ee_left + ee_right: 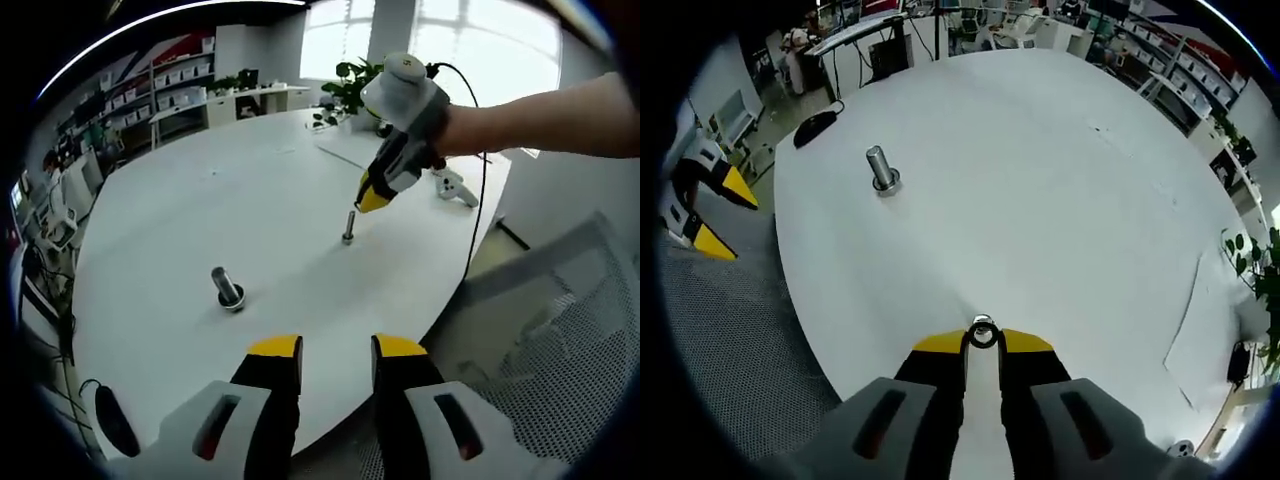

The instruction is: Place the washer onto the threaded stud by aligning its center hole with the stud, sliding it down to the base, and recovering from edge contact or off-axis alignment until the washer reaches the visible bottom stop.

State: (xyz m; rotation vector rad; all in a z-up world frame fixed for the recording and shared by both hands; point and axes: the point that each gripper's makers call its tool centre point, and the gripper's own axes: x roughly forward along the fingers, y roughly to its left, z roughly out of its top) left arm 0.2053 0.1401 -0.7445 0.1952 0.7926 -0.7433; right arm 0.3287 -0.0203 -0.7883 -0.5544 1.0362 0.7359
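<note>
A thin threaded stud (348,228) stands upright near the middle of the round white table (200,200). A small metal washer (983,331) sits between the yellow tips of my right gripper (983,346), which is shut on it. In the left gripper view the right gripper (372,198) hangs just above and right of the stud, held by a person's arm (550,120). My left gripper (337,350) is open and holds nothing, at the table's near edge. In the right gripper view the left gripper (724,214) is off the table's left edge, and the washer hides the stud.
A thicker bolt (228,288) (881,168) stands on its head, left of the stud. A black mouse (815,125) lies at the table's edge and a white controller (455,188) farther back. A mesh chair (560,330) stands by the table. Shelves and desks line the room.
</note>
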